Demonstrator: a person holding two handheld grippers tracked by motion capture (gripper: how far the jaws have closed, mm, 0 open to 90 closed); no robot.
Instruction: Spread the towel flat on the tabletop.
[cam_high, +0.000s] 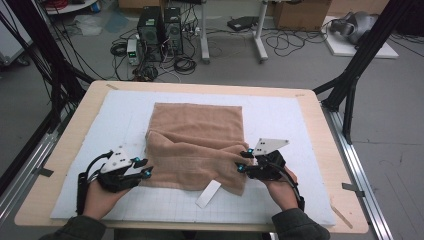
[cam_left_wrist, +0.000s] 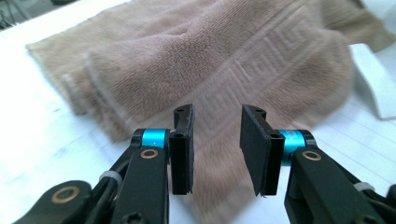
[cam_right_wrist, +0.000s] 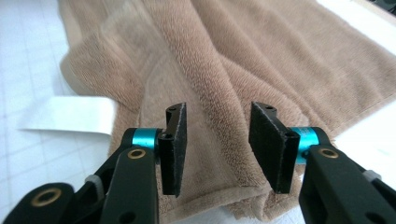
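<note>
White mat (cam_high: 280, 120), tan towel (cam_high: 200, 135), both tools (cam_left_wrist: 215, 140) parted, empty

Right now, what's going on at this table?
A person is working a tan towel on a white mat with two handheld grippers. The towel lies partly folded, its near part bunched up, with a white tag sticking out at the near edge. The left gripper is at the towel's near left corner, the right gripper at its near right corner. Both have their jaws apart over the fabric, and neither is pinching it.
</note>
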